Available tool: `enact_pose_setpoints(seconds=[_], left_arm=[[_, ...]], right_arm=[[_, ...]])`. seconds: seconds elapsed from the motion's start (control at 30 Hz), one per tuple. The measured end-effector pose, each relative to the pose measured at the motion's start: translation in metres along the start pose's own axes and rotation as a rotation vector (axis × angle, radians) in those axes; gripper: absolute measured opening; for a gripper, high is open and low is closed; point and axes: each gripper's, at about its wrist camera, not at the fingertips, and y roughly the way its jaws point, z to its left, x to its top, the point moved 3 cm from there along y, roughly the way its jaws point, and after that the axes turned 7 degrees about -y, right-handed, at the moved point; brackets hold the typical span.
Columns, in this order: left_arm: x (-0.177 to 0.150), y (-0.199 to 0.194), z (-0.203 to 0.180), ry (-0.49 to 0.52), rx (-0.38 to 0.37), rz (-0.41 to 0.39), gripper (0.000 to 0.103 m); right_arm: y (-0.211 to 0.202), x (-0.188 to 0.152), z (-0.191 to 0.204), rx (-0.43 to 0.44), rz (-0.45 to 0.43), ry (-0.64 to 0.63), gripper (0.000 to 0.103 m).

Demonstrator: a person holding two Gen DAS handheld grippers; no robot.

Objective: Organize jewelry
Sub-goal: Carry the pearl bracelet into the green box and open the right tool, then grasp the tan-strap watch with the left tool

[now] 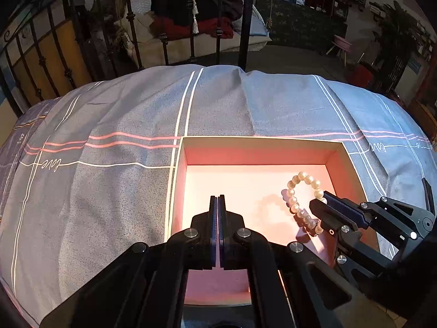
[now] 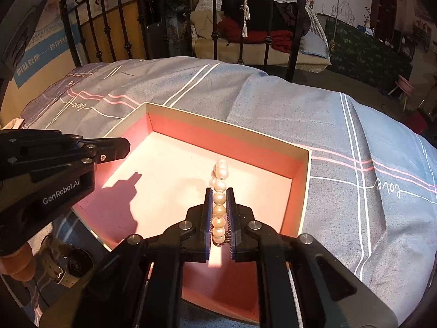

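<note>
**Pearl bracelet held over the open box**

Pearl beads sit clamped between your right gripper (image 2: 219, 191) fingers: the pearl bracelet (image 1: 304, 201) runs lengthwise along the pads, its free loop sticking out past the tips above the pink floor of the box (image 2: 226, 132). That grip looks chosen so you can lower it straight in. Your left gripper (image 1: 217, 197) hangs over the box's left side with fingers pressed together, holding nothing. The box rests on the bed's grey cover (image 1: 123, 114).
</note>
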Motion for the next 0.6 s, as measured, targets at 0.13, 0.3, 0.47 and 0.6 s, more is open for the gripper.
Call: enact_pose_setpoints(seconds=[0.13,0.3,0.47,0.6], left_arm=[[-0.002,-0.013,0.004,-0.009,-0.023,-0.028,0.019],[-0.016,-0.060,0.011,-0.003,-0.052,-0.150,0.054],[-0.065,-0.099,0.022,0.021,-0.079,-0.229,0.072],[-0.110,-0.096,0.027,0.026,-0.045,-0.209,0.073]], right_arm=[[-0.018,-0.002,0.000,-0.010,-0.045,-0.001,0.015],[-0.073,-0.012,-0.001,-0.042,-0.167,0.011,0.063],[-0.121,-0.062,-0.002,-0.009,-0.208,0.068,0.066],[-0.128,-0.113,-0.003,0.031,-0.169,0.147,0.067]])
